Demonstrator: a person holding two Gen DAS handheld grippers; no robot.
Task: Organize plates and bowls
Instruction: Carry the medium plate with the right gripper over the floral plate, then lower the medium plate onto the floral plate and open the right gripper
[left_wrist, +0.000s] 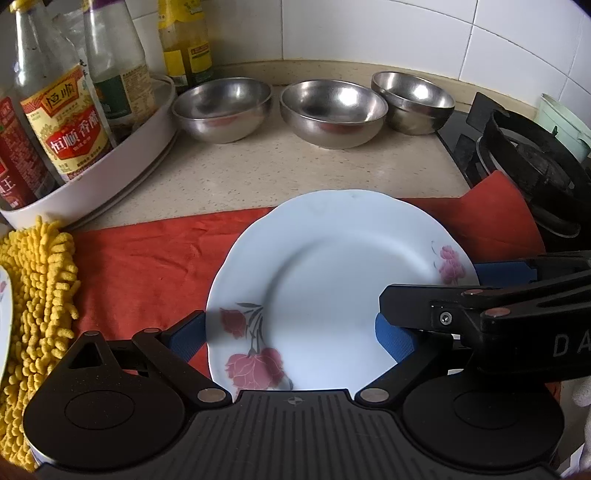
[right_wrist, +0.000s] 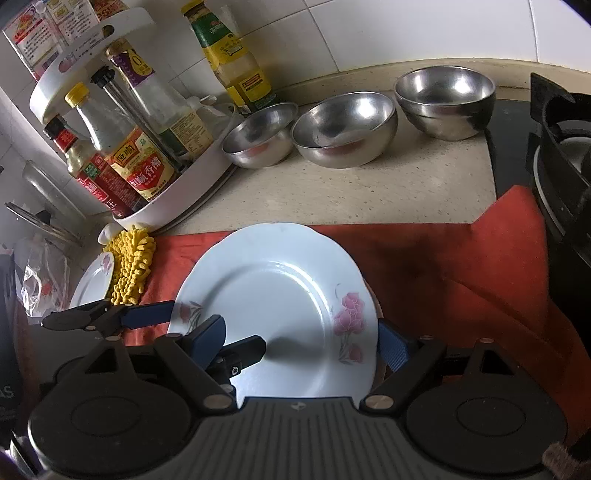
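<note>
A white plate with pink roses (left_wrist: 325, 284) (right_wrist: 273, 314) lies over the red cloth (left_wrist: 147, 266) (right_wrist: 461, 280). My left gripper (left_wrist: 291, 339) is wide open, its blue pads either side of the plate's near rim. My right gripper (right_wrist: 303, 343) is also open, straddling the plate; it reaches in from the right in the left wrist view (left_wrist: 436, 310). Three steel bowls (left_wrist: 221, 107) (left_wrist: 332, 110) (left_wrist: 413, 101) stand in a row at the back of the counter, also in the right wrist view (right_wrist: 262, 134) (right_wrist: 343, 127) (right_wrist: 445, 99). A second flowered plate (right_wrist: 92, 280) lies at the left.
A white rack of sauce bottles (left_wrist: 92, 177) (right_wrist: 166, 206) stands at the left. A yellow chenille cloth (left_wrist: 33, 317) (right_wrist: 129, 269) lies beside it. The black gas stove (left_wrist: 532, 162) (right_wrist: 561, 177) is at the right. Tiled wall behind.
</note>
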